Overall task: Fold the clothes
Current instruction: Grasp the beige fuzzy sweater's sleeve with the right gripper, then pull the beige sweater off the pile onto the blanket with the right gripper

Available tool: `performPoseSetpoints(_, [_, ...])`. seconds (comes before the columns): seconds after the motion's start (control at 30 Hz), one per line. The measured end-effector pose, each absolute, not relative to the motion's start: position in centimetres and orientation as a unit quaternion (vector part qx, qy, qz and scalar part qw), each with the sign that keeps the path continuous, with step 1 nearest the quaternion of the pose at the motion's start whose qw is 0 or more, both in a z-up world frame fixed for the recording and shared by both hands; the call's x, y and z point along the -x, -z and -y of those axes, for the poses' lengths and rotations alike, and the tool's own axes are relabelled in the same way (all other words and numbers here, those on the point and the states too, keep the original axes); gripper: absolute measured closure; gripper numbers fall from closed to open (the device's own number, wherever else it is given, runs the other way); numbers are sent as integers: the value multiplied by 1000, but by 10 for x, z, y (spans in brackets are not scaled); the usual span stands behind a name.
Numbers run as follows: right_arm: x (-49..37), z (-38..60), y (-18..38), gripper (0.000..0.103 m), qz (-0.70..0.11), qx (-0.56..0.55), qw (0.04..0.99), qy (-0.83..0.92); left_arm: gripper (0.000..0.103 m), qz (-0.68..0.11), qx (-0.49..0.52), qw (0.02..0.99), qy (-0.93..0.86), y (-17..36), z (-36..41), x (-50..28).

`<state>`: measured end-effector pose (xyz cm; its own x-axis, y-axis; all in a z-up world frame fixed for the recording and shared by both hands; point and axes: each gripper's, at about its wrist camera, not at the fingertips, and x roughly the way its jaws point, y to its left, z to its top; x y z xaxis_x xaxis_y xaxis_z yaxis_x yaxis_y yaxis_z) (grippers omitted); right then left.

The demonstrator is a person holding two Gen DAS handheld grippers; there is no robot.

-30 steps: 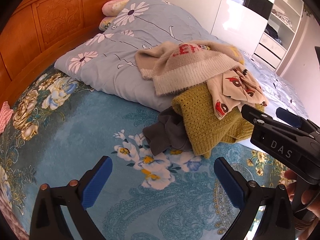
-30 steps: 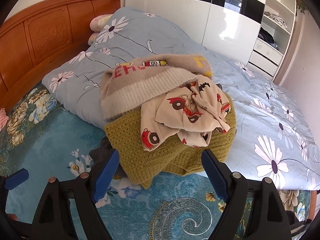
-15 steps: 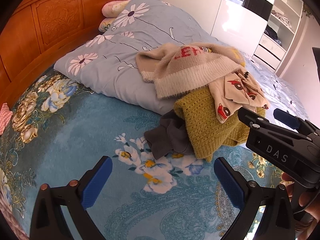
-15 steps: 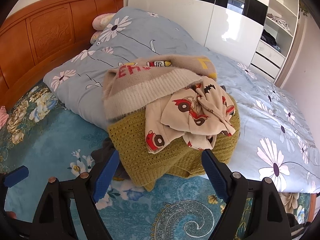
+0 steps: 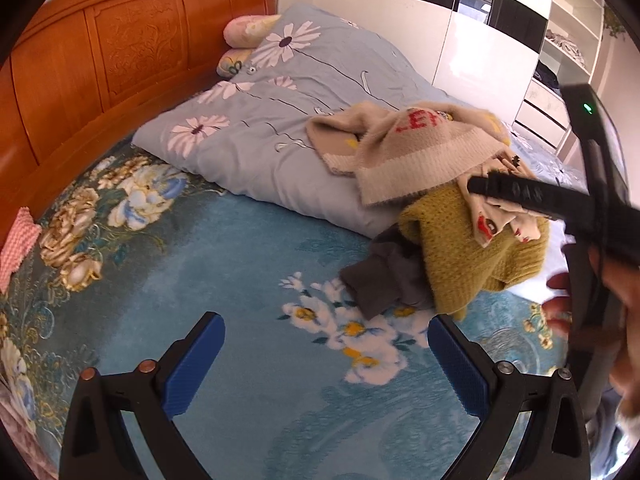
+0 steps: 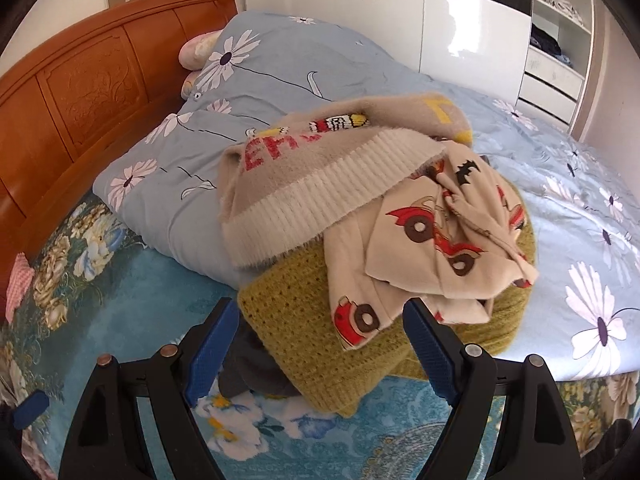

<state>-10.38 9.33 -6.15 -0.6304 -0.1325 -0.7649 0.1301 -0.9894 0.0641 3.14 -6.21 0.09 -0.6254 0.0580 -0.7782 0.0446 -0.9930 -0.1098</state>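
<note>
A pile of clothes lies on the bed: a beige knit sweater with red letters on top, a cream garment with red cars, a mustard knit sweater beneath, and a dark grey garment at the bottom left. My right gripper is open, its blue pads either side of the mustard sweater's front edge. My left gripper is open and empty above the blue floral bedspread, left of the pile. The right gripper's body crosses the left wrist view.
A light blue daisy quilt lies behind the pile. The blue floral bedspread spreads in front. A wooden headboard stands at left, white wardrobes at the back, a pink cloth at far left.
The right gripper has moved forward and closer to the pile, its pads now flanking the mustard sweater. The left gripper has drawn back and turned left; the right gripper rose higher in its view.
</note>
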Motion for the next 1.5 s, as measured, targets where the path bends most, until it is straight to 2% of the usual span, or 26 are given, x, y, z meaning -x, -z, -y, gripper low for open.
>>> performPoseSetpoints(0.1, [123, -79, 57, 18, 12, -394, 78, 915, 0, 54, 423, -1, -904, 2, 80, -42])
performPoseSetpoints(0.23, [149, -48, 39, 18, -22, -352, 92, 931, 0, 52, 417, -5, -907, 11, 103, -54])
performPoseSetpoints(0.37, [183, -15, 42, 18, -101, -388, 65, 914, 0, 44, 419, -13, -907, 21, 121, -64])
performPoseSetpoints(0.47, [211, -8, 52, 18, -99, -434, 47, 894, 0, 45, 423, -24, -905, 30, 137, -74])
performPoseSetpoints(0.63, [235, -17, 62, 19, -37, -463, 15, 886, 0, 71, 440, -39, -894, 50, 164, -85])
performPoseSetpoints(0.7, [241, -19, 65, 26, -8, -471, 10, 882, 0, 83, 446, -42, -890, 55, 172, -88])
performPoseSetpoints(0.83, [250, -24, 64, 27, 28, -471, -1, 882, 0, 101, 454, -46, -884, 61, 185, -96])
performPoseSetpoints(0.87, [253, -26, 63, 30, 35, -471, -2, 881, 0, 102, 454, -51, -884, 61, 187, -98])
performPoseSetpoints(0.9, [256, -29, 62, 41, 36, -475, -15, 879, 0, 101, 453, -60, -884, 61, 190, -101])
performPoseSetpoints(0.93, [258, -34, 63, 45, 44, -483, -24, 874, 0, 98, 452, -67, -884, 60, 193, -104])
performPoseSetpoints(1.0, [258, -50, 59, 65, 90, -478, -25, 874, 0, 88, 451, -74, -885, 60, 197, -107])
performPoseSetpoints(1.03, [256, -58, 56, 68, 113, -470, -26, 875, 0, 83, 453, -72, -885, 61, 198, -109])
performPoseSetpoints(1.23, [237, -90, 10, 75, 197, -399, 31, 895, 0, 80, 462, -61, -881, 63, 199, -119])
performPoseSetpoints(1.5, [193, -117, -78, 76, 229, -310, 121, 915, 0, 108, 454, -40, -884, 47, 182, -128])
